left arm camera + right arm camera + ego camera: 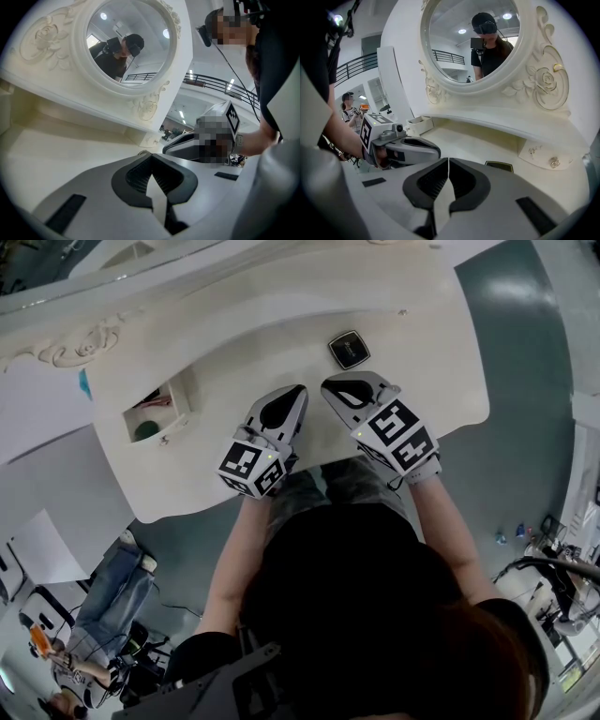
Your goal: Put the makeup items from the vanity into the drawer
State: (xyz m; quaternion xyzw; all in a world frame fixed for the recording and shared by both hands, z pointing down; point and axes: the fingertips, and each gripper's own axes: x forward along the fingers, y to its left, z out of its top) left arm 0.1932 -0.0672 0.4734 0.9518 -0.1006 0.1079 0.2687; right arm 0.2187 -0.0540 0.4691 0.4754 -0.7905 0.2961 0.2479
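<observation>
- The small drawer point(184, 399) at the left of the desk point(281, 315) is open; a green item point(147, 429) lies inside.
- A dark square compact point(349, 349) lies on the desk, well apart from the drawer.
- Left tool point(296, 392) and right tool point(330, 388): jaws together, nothing between them.

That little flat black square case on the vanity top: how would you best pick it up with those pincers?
Grip the black case across two opposite side edges, coming down from above. It lies flat and low on the vanity top, so only its thin edges offer a hold. The right gripper, shut and empty, is nearest and would have to open first.
</observation>
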